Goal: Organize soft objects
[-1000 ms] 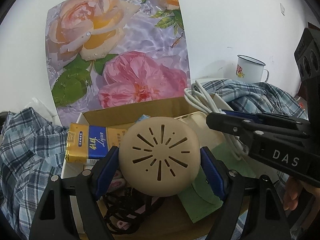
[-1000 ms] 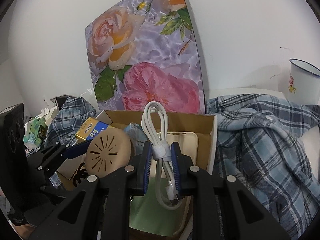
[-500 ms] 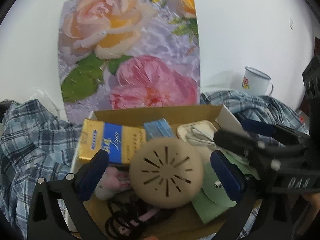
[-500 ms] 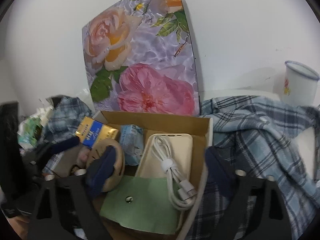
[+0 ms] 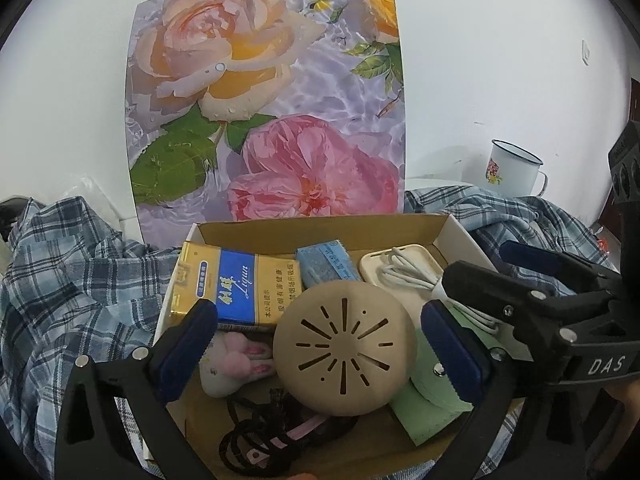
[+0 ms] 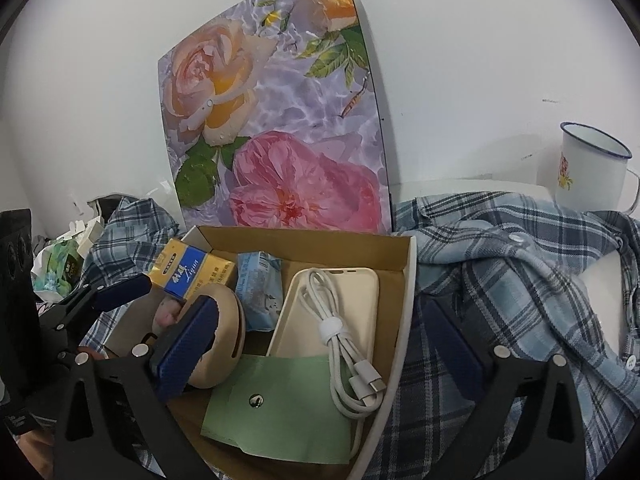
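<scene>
Both my grippers stand with jaws spread, nothing between their pads — the left gripper [image 5: 320,340] flanks the round beige pad [image 5: 344,346], the right gripper [image 6: 320,344] has just been opening over the white cable [image 6: 344,344]. The cardboard box [image 6: 304,248] holds them, cable at 3 o'clock, lying on the cream case [image 6: 356,292] — released to settle.

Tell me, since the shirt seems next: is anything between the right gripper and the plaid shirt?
Nothing visible. The open right gripper straddles the box wall, one finger over the uncovered plaid shirt.
</scene>
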The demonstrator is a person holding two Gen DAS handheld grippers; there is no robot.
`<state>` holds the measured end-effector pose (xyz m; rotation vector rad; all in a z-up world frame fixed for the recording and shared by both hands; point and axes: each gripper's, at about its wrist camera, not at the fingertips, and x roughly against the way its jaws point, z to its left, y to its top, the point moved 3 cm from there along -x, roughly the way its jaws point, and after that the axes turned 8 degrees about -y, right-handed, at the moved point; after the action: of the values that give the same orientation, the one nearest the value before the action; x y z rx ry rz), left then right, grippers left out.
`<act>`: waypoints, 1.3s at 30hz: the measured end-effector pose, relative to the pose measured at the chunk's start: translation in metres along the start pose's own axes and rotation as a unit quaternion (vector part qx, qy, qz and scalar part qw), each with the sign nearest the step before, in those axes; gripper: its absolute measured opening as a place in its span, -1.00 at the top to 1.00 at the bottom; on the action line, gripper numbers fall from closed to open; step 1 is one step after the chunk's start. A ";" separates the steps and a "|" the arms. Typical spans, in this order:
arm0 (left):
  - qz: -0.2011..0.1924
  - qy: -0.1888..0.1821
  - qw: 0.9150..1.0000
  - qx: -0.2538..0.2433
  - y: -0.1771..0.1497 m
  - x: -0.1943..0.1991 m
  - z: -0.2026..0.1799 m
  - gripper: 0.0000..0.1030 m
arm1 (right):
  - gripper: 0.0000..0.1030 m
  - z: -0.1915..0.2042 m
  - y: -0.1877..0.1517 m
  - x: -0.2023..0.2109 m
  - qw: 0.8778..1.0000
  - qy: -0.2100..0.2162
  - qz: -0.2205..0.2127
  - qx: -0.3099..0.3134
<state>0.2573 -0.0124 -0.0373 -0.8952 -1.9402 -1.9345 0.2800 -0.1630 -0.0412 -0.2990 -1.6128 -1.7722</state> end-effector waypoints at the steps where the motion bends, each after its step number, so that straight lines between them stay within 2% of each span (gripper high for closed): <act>1: -0.002 0.000 1.000 -0.002 0.000 0.002 -0.001 -1.00 | -0.99 0.000 0.001 0.002 1.000 0.000 -0.002 0.000; 9: -0.005 -0.001 1.000 -0.001 0.000 0.014 -0.006 -1.00 | -0.99 0.008 0.006 0.023 1.000 0.012 -0.010 0.002; 16: -0.028 0.023 0.999 0.002 0.008 0.033 -0.007 -1.00 | -0.99 0.016 0.011 0.044 0.999 0.027 -0.018 0.007; 25: -0.023 0.018 0.999 0.018 0.004 0.048 -0.002 -1.00 | -0.99 0.007 0.009 0.047 1.000 0.019 -0.004 0.002; 30: -0.031 0.026 0.999 0.006 -0.001 0.065 -0.006 -1.00 | -0.99 0.003 0.006 0.058 1.000 0.015 -0.004 0.006; 39: -0.040 0.007 0.999 0.010 -0.011 0.091 -0.011 -1.00 | -0.99 0.005 -0.007 0.092 0.999 0.024 -0.008 0.023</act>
<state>0.1777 -0.0005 0.0076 -0.8091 -2.0132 -1.9548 0.2078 -0.1903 0.0095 -0.2211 -1.6238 -1.7383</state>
